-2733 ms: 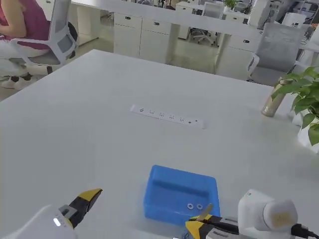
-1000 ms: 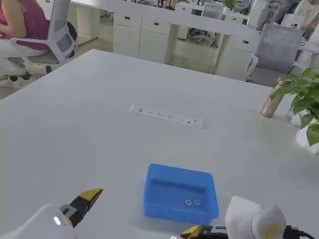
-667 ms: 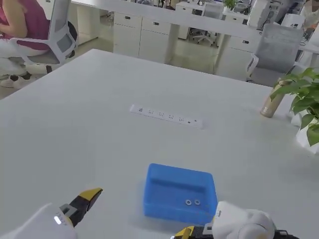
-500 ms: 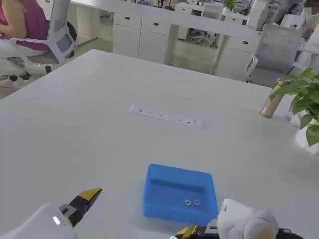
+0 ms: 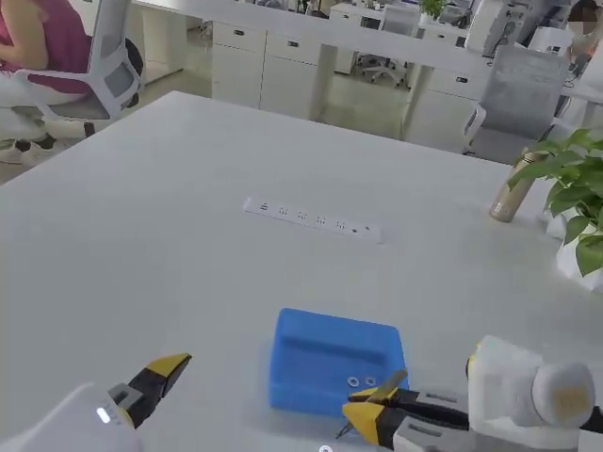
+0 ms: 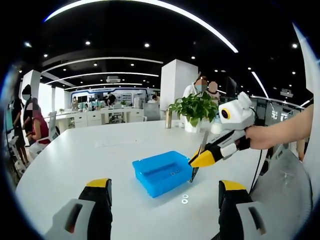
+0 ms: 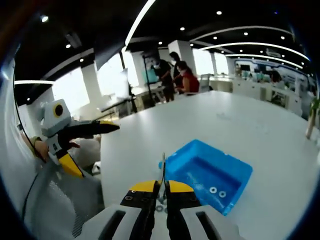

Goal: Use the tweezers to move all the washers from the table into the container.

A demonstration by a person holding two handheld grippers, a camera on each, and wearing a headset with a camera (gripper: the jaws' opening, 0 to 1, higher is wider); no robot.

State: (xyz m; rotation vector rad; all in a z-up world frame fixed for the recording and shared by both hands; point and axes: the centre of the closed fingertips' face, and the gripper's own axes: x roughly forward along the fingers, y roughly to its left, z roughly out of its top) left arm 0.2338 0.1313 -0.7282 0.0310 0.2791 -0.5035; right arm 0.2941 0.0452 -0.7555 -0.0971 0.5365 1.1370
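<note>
Your right hand-held gripper (image 7: 162,186) has its yellow-tipped jaws pressed together on the thin metal tweezers (image 7: 163,170), which stick out ahead between them. In the left gripper view the tweezers slant down toward the white table (image 5: 188,254), with their tip just beside the near wall of the blue rectangular plastic container (image 5: 320,348). The tip seems to hang slightly clear of the surface, though the angle is too poor to be sure.

Two small silver washers (image 5: 361,382) lie side by side on the floor of the container, near its front right corner as you look down on it. A second pair of silver washers (image 6: 184,199) lies on the table just outside that container, close together and right under the tweezers' tip.

Your left hand-held gripper (image 6: 165,183) has its jaws spread wide with nothing between them, low over the table and well apart from the container on its left.

Farther back, a long white power strip (image 5: 311,218) lies flat on the table. A gold-coloured metal bottle (image 5: 513,193) stands upright near the far right edge, next to a leafy green potted plant (image 5: 577,184).
</note>
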